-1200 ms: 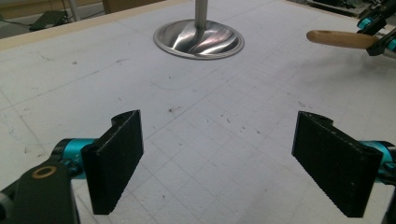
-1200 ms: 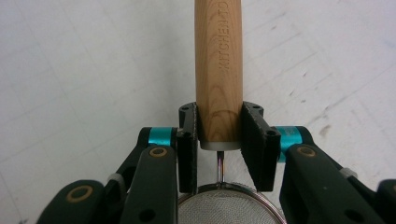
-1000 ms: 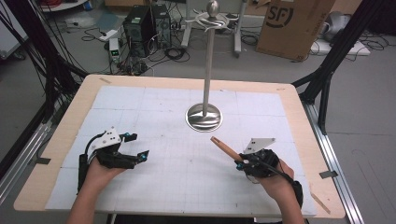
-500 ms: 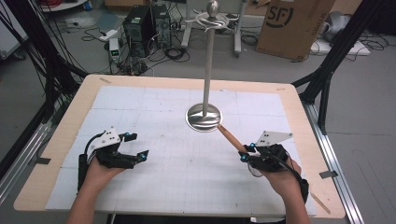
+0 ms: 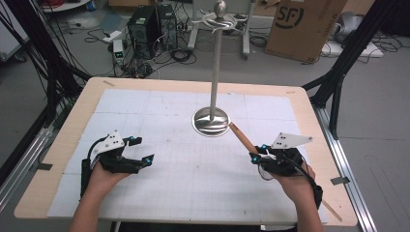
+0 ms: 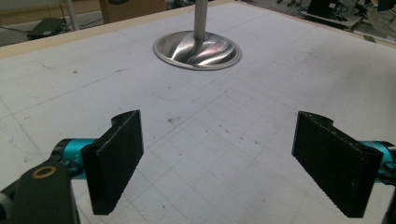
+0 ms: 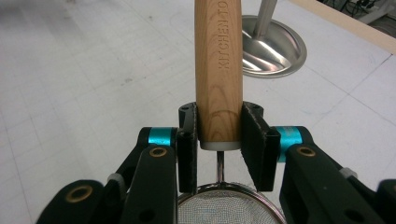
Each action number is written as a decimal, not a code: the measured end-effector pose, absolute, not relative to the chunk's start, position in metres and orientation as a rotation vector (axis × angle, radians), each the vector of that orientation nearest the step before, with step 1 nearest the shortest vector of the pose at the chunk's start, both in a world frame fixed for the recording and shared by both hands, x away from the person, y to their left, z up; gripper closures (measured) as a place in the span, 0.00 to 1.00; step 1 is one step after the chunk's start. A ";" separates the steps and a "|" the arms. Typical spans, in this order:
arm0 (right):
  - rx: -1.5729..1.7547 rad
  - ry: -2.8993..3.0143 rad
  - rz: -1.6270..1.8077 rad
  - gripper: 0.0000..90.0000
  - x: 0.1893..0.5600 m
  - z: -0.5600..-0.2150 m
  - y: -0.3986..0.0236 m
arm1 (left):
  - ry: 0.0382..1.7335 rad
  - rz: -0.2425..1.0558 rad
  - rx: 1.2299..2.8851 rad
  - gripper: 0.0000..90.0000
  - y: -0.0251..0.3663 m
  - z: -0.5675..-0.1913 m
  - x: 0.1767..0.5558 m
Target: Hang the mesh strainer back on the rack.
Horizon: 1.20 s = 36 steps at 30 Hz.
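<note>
A small mesh strainer (image 7: 225, 209) with a wooden handle (image 7: 218, 70) is held in my right gripper (image 7: 218, 140), whose jaws are shut on the handle's lower end just above the wire neck. In the high view the handle (image 5: 240, 137) slants up and left from the right gripper (image 5: 258, 152) toward the base of a metal hook stand (image 5: 211, 122). The stand's round base (image 7: 273, 46) lies just beyond the handle's tip. My left gripper (image 5: 141, 150) rests at the left of the mat, open. Nothing is between its wide-apart pads (image 6: 116, 163), which face the stand base (image 6: 197, 49).
The stand's tall pole (image 5: 216, 72) rises from mid-table to curled hooks at the top. A white gridded mat (image 5: 193, 183) covers the wooden table (image 5: 333, 159). Beyond the table, a computer tower, cables and a cardboard box stand on the floor.
My right gripper has lifted and shifted a little right and farther away with the strainer, bringing the handle's tip closer to the stand base. The left gripper has stayed put.
</note>
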State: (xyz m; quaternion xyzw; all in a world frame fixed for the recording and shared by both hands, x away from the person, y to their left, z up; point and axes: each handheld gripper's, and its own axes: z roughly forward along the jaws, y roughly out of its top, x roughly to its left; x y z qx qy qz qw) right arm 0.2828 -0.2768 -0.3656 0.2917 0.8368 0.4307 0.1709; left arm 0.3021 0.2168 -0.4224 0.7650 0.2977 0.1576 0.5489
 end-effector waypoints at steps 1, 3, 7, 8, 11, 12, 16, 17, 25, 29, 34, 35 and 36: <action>0.838 2.371 1.231 0.76 0.283 -0.365 -0.278 | 0.702 0.376 1.815 0.19 0.217 -0.423 0.303; 0.836 2.350 1.249 0.76 0.284 -0.364 -0.280 | 0.705 0.373 1.813 0.19 0.218 -0.423 0.303; 0.830 2.336 1.291 0.76 0.285 -0.360 -0.281 | 0.703 0.376 1.807 0.19 0.218 -0.421 0.301; 0.817 2.331 1.293 0.76 0.286 -0.359 -0.280 | 0.704 0.380 1.810 0.19 0.218 -0.421 0.301; 0.799 2.314 1.311 0.76 0.288 -0.353 -0.281 | 0.703 0.382 1.820 0.19 0.217 -0.421 0.301; 0.797 2.304 1.320 0.76 0.290 -0.351 -0.281 | 0.706 0.381 1.815 0.19 0.216 -0.421 0.301; 0.779 2.280 1.365 0.76 0.294 -0.340 -0.282 | 0.702 0.377 1.817 0.19 0.217 -0.421 0.300; 0.766 2.272 1.374 0.76 0.296 -0.337 -0.282 | 0.704 0.378 1.813 0.19 0.217 -0.421 0.300; 0.737 2.202 1.449 0.76 0.306 -0.308 -0.281 | 0.706 0.375 1.809 0.19 0.218 -0.421 0.300; 0.711 2.171 1.471 0.76 0.311 -0.292 -0.278 | 0.699 0.376 1.813 0.19 0.218 -0.420 0.300; 0.703 2.154 1.478 0.76 0.316 -0.278 -0.277 | 0.703 0.375 1.818 0.19 0.217 -0.421 0.300; 0.714 2.150 1.485 0.76 0.317 -0.275 -0.277 | 0.703 0.377 1.819 0.19 0.216 -0.421 0.300; 0.717 2.150 1.486 0.76 0.318 -0.273 -0.278 | 0.701 0.378 1.819 0.19 0.216 -0.421 0.300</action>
